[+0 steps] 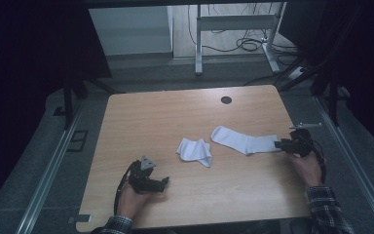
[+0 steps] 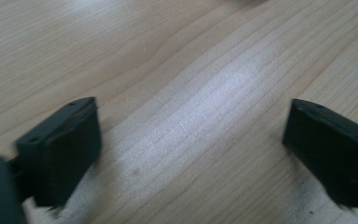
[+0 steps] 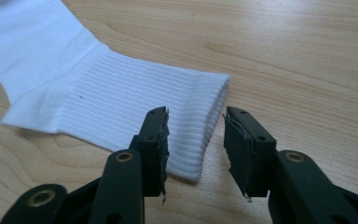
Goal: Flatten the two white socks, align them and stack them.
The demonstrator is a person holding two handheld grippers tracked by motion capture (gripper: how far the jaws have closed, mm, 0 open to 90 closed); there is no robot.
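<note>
Right gripper (image 3: 196,140), jaws apart, straddles the flat sock's (image 3: 121,102) cuff; closing shallow, it may pinch one layer. Left gripper (image 2: 191,154) rests apart over bare table (image 2: 191,70).

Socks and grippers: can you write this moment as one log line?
right gripper: open, jaws around cuff of flat sock | left gripper: open, above bare table | crumpled sock: untouched

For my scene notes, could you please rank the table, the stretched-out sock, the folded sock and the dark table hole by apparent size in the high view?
1. table
2. stretched-out sock
3. folded sock
4. table hole
</note>
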